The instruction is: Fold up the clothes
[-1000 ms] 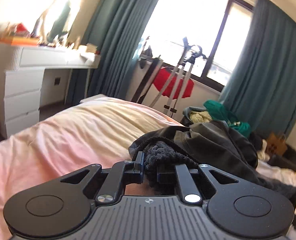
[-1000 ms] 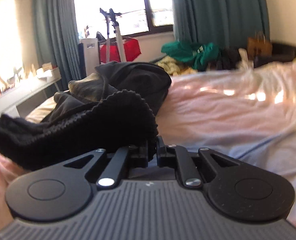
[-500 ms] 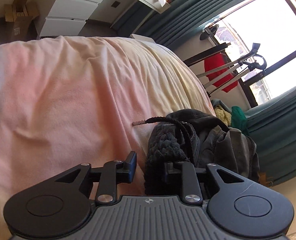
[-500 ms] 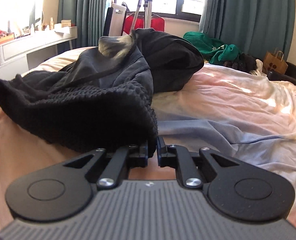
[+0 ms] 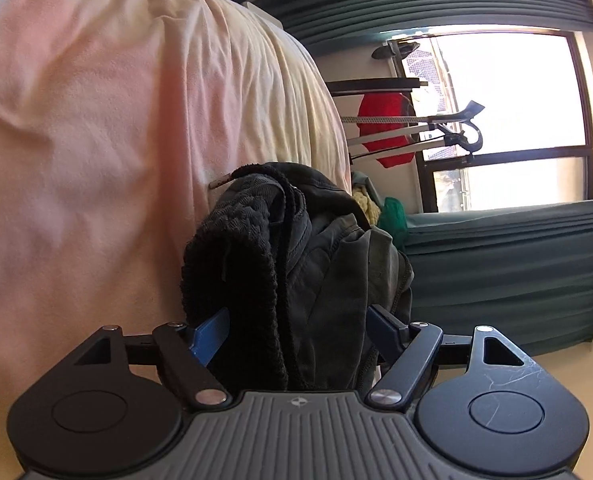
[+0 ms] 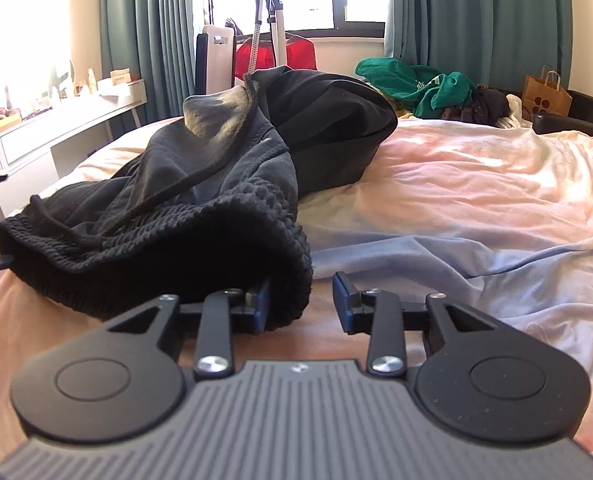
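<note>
While green clothes (image 6: 416,84) heap behind, black hoodie (image 6: 216,184) covers bedsheet (image 6: 476,184).

Landmark: the bed sheet (image 6: 476,184), soft matt cloth, creased, pale pink and cream.
Dark garment (image 6: 216,168): on the sheet; matt grey-black cloth, smooth body, with a coarse ribbed knit hem (image 6: 168,268) and a rough braided cord (image 6: 184,188).
Right gripper (image 6: 302,300): above the sheet; matt black plastic with shiny metal screws, ribbed grey body.
Left gripper (image 5: 298,334): same matt plastic, fine scratches on one round cap.
Curtains (image 6: 476,20): behind the sheet; heavy matt cloth.
Bag (image 6: 546,94): beyond the sheet; probably brown paper.
</note>
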`<state>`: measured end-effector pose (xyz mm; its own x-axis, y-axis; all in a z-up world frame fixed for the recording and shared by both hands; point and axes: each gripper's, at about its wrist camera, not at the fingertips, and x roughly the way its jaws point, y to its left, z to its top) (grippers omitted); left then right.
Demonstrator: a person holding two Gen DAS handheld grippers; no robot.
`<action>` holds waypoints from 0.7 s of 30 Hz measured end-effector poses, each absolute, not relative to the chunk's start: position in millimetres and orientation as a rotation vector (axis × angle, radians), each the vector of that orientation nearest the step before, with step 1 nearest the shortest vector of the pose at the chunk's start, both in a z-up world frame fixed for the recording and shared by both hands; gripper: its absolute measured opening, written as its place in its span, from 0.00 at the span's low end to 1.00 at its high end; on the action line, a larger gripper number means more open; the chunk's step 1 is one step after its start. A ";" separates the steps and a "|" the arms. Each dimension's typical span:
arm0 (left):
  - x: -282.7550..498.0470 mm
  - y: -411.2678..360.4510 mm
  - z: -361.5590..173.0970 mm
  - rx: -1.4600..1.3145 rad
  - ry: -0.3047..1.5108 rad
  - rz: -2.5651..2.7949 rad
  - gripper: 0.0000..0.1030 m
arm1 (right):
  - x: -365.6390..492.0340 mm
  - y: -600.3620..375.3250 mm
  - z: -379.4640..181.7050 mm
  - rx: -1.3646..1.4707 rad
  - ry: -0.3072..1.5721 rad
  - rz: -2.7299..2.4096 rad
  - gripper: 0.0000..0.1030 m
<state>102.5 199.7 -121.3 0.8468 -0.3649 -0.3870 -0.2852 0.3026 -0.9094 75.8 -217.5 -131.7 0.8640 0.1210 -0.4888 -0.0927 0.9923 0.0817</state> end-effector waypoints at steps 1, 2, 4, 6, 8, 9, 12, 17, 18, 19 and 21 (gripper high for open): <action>108.7 198.8 -125.1 -1.282 0.597 -0.061 0.75 | 76.8 -217.5 -132.6 0.058 0.506 0.116 0.35; 116.7 198.3 -129.8 -1.287 0.597 -0.076 0.74 | 77.9 -216.5 -133.7 0.056 0.495 0.118 0.35; 131.8 198.6 -138.5 -1.298 0.610 -0.068 0.71 | 80.4 -214.5 -136.3 0.053 0.478 0.122 0.35; 141.9 202.1 -147.0 -1.320 0.616 -0.042 0.65 | 85.3 -213.7 -142.0 0.066 0.490 0.121 0.34; 151.0 205.9 -153.1 -1.329 0.625 -0.023 0.48 | 90.3 -215.4 -149.8 0.105 0.504 0.123 0.25; 153.6 208.0 -154.3 -1.327 0.637 -0.006 0.32 | 92.8 -216.5 -153.3 0.130 0.516 0.128 0.16; 159.0 216.5 -146.0 -1.304 0.655 0.025 0.19 | 91.1 -214.1 -152.1 0.152 0.520 0.136 0.11; 165.8 239.7 -79.8 -1.143 0.544 0.009 0.13 | 62.1 -190.9 -126.5 0.157 0.465 0.187 0.10; 168.6 246.7 -63.9 -1.115 0.526 0.004 0.13 | 56.3 -184.2 -121.4 0.169 0.463 0.211 0.10; 172.1 255.5 -46.8 -1.085 0.510 0.001 0.12 | 50.9 -176.8 -116.4 0.181 0.461 0.234 0.10; 179.2 275.6 -10.3 -1.022 0.478 -0.002 0.12 | 41.2 -157.9 -106.5 0.212 0.454 0.284 0.09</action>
<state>179.2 275.6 -10.3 0.8975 -0.2211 -0.3817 -0.2177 0.5305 -0.8193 41.2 -157.9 -106.5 0.8603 0.3157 -0.4002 -0.2222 0.9389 0.2629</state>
